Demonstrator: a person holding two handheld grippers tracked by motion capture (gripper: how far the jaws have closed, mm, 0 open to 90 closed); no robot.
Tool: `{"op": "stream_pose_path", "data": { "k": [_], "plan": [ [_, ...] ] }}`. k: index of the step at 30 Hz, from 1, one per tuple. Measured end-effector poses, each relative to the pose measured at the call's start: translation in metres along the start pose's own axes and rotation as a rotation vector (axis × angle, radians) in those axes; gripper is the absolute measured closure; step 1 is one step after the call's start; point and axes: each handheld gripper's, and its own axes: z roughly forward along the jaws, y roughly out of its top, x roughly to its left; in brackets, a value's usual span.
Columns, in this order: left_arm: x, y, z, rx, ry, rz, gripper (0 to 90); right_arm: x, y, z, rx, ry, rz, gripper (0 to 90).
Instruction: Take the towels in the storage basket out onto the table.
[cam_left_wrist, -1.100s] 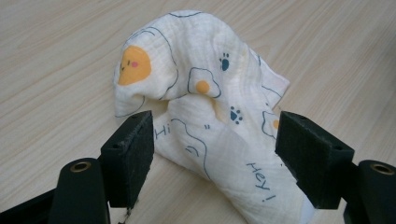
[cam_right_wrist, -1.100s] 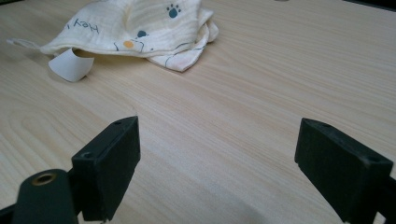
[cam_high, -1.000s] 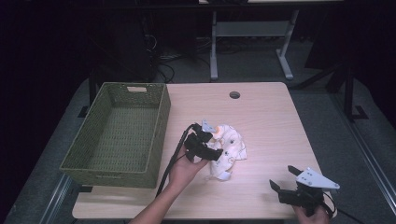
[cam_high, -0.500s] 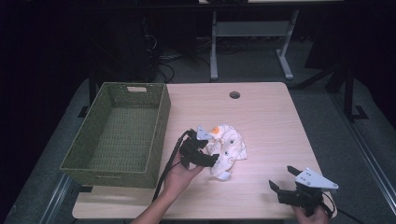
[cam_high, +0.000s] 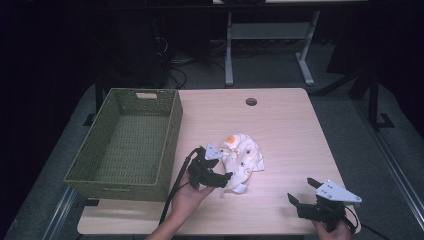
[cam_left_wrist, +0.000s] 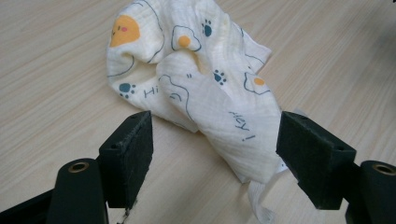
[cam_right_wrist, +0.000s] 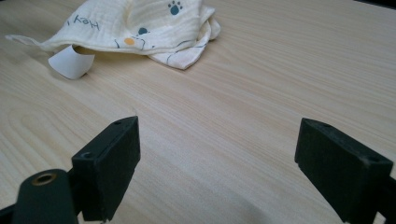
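1. Pale wood-grain bench (cam_high: 290, 130), rectangular, with a small round hole (cam_high: 251, 101) near the far edge.
2. Beyond and around it: dark room, grey floor, tangled cables, and a light metal frame (cam_high: 265, 35) behind the far edge.
3. On the bench's left side: green woven basket (cam_high: 172, 130), rectangular, long sides running away from the person, nothing inside.
4. Near the bench's middle, just right of the basket: crumpled cream cloth (cam_high: 245, 157) printed with fried eggs, paw prints and "Hey" lettering, lying flat on the wood.
5. Long axis of the cloth: roughly from the far side toward the near edge, orange patch at the far end, narrow corner with a white tag (cam_right_wrist: 70, 63) at the near end.
6. Left gripper (cam_high: 216, 172): at the cloth's near-left edge, jaws spread wide and released; in the left gripper view the cloth's (cam_left_wrist: 201, 84) narrow end lies between the pads (cam_left_wrist: 128, 154), touching the right one or nearly so, not pinched.
7. Right gripper (cam_high: 306, 192): at the near right corner of the bench, well apart from the cloth (cam_right_wrist: 140, 23), jaws wide and released over bare wood.
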Motion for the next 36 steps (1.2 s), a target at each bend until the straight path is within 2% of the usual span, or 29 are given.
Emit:
{"op": "stream_pose_path", "data": {
  "k": [17,22,25,28,36],
  "plan": [
    [-0.001,-0.029,-0.013,0.01,-0.003,0.001,26.4,0.001,0.0,0.0,0.001,0.001,-0.004,13.7],
    [-0.002,-0.038,-0.019,0.003,-0.006,-0.008,26.4,0.002,0.0,0.001,0.005,0.001,-0.004,13.7],
    [-0.004,-0.042,-0.024,0.007,-0.004,0.006,26.2,0.002,0.0,0.0,0.004,0.0,-0.004,13.8],
    [-0.005,-0.045,-0.03,0.006,-0.009,0.004,26.2,0.002,0.0,0.0,0.005,-0.001,-0.003,13.7],
    [-0.007,-0.054,-0.041,-0.019,-0.017,-0.013,26.0,0.002,0.0,0.001,0.004,0.0,-0.002,13.8]
  ]
}}
